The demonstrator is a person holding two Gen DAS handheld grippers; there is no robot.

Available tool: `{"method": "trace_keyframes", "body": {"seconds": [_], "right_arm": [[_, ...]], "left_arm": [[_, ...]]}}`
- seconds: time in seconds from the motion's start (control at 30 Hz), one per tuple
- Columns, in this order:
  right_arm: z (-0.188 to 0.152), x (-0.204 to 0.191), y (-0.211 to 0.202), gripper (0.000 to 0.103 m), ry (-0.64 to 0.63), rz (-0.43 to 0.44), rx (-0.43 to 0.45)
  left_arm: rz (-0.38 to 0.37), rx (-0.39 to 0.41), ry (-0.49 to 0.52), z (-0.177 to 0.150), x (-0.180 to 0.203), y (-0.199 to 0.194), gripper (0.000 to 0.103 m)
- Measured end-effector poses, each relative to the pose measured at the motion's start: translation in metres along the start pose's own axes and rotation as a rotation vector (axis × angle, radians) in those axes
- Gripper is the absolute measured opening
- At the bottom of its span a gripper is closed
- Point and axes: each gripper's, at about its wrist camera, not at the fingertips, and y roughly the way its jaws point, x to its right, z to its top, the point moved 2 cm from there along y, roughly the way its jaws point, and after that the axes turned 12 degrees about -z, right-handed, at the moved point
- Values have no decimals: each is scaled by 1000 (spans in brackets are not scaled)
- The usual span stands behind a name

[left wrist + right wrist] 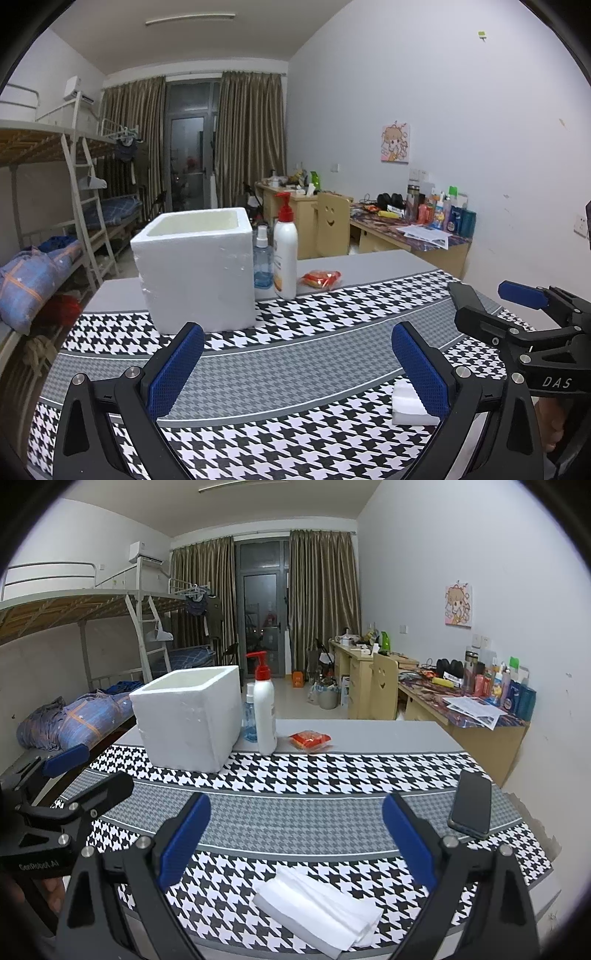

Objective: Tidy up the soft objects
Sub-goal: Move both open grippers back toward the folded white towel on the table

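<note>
Folded white tissues lie low in the middle of my right wrist view, a flat layered stack on the houndstooth desk, between my right gripper jaws, which stand wide apart. My left gripper jaws are also apart, over bare cloth. Upper left, a white foam box stands open-topped beside a pump bottle.

White foam box, houndstooth black-and-white cloth

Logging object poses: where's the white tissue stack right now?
In the right wrist view, the tissue stack lies on the houndstooth cloth, near edge, just ahead of the open right gripper.
</note>
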Motion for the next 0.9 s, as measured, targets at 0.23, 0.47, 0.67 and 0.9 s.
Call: {"method": "trace_keyframes", "body": {"seconds": [0.23, 0.47, 0.67, 0.9], "right_arm": [[-5, 3, 3, 96, -9, -11, -12], [-12, 10, 8, 96, 0, -12, -35], [-18, 17, 11, 96, 5, -12, -48], [-27, 21, 16, 96, 11, -20, -74]], "left_arm": [[-18, -10, -5, -3, 3, 6, 102], [-33, -35, -3, -9, 8, 15, 102], [-47, -57, -6, -15, 11, 22, 102], [-62, -70, 3, -19, 14, 28, 102]]}}
